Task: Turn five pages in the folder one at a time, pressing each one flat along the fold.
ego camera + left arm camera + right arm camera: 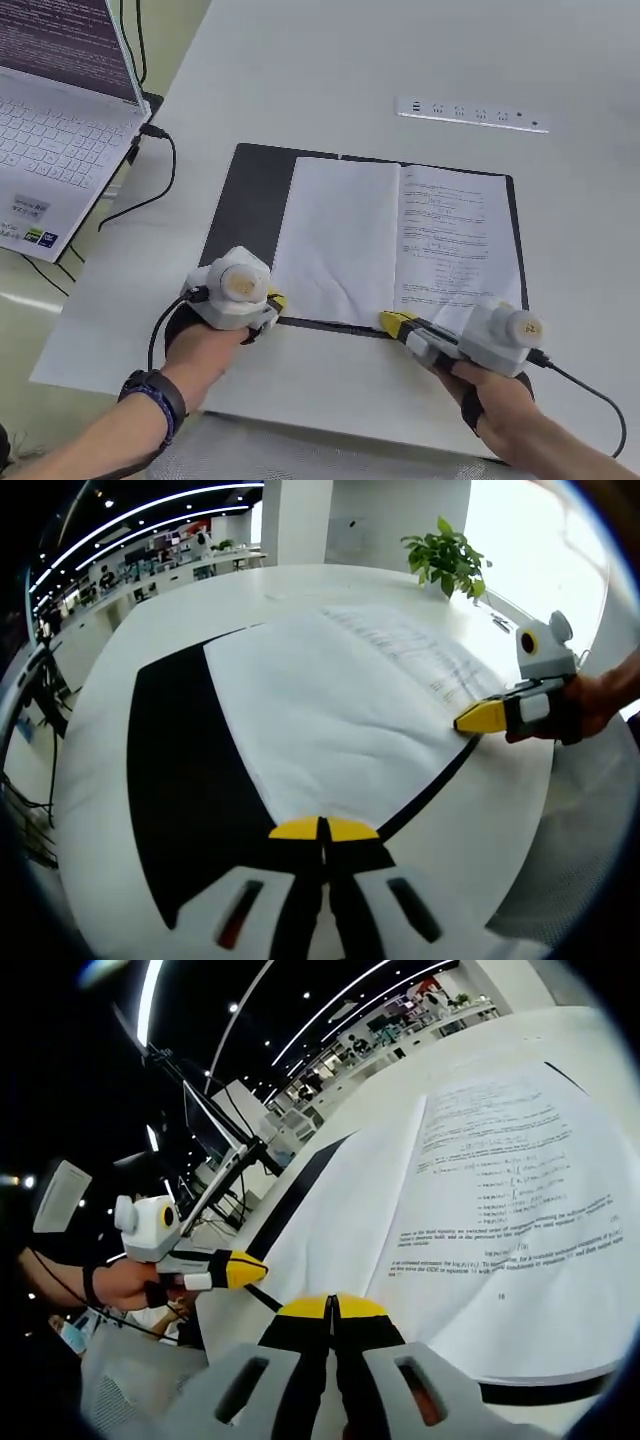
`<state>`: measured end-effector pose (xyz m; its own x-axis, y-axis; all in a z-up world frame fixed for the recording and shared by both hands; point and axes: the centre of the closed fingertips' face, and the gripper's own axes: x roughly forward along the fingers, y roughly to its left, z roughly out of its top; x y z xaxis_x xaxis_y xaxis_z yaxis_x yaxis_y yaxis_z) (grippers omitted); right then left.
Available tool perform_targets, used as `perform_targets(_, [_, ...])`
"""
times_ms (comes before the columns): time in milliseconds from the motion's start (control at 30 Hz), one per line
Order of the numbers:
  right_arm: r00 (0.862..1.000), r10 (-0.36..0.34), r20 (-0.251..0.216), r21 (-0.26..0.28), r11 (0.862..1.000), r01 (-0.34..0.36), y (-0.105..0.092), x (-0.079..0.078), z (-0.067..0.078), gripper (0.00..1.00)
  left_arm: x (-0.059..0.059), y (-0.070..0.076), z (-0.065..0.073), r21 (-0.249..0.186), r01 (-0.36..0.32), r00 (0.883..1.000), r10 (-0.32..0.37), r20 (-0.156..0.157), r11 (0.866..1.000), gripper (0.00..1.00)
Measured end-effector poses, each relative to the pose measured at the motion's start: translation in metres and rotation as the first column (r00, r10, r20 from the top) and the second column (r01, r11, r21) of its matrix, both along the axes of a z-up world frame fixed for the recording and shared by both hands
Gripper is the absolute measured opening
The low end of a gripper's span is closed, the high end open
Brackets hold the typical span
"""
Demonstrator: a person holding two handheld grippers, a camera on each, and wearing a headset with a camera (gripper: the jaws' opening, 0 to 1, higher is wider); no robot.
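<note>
Head view, looking down: the black folder (245, 200) lies open on the white tabletop (400, 60), square in front of the person. A blank sheet (335, 240) lies on its left half, leaving a strip of bare cover beyond it, and a printed page (455, 240) lies flat on the right. The left tool (276, 300) sits at the folder's near edge, by the blank sheet's near left corner; in the left gripper view its yellow tips are clenched together with nothing between them. The right tool (392, 320) rests at the near edge around the foot of the fold, its tips likewise pressed together and gripping nothing I can see. A laptop (60, 130) stands off to the left, and a power strip (470, 113) lies beyond the folder.
</note>
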<state>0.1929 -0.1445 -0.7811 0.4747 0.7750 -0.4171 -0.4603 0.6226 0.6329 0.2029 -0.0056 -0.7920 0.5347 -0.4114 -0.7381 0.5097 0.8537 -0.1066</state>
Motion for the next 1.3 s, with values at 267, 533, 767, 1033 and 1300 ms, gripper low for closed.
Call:
perform_targets(267, [0.999, 0.002, -0.035, 0.008, 1.000, -0.002, -0.001, -0.001, 0.005, 0.00, -0.003, -0.007, 0.002, -0.020, 0.018, 0.998, -0.019, -0.055, 1.000, 0.03])
perform_targets(533, [1.000, 0.016, -0.024, 0.021, 1.000, -0.015, -0.014, -0.007, 0.018, 0.09, -0.008, -0.016, 0.018, -0.066, -0.004, 0.999, 0.001, -0.040, 0.998, 0.11])
perform_targets(767, [0.999, 0.038, 0.007, 0.022, 0.999, -0.038, -0.022, -0.015, 0.031, 0.16, -0.017, -0.019, 0.029, -0.068, 0.001, 1.000, -0.003, -0.026, 0.998, 0.19])
perform_targets(1033, [0.999, 0.034, 0.037, 0.009, 0.999, -0.034, -0.032, -0.016, 0.039, 0.22, -0.019, -0.016, 0.046, -0.090, -0.030, 1.000, 0.030, -0.004, 0.995, 0.25])
perform_targets(1300, [0.994, 0.035, 0.107, -0.043, 0.999, -0.031, -0.053, -0.009, 0.056, 0.33, -0.019, -0.007, 0.066, -0.092, -0.045, 0.998, 0.048, 0.030, 0.995, 0.30])
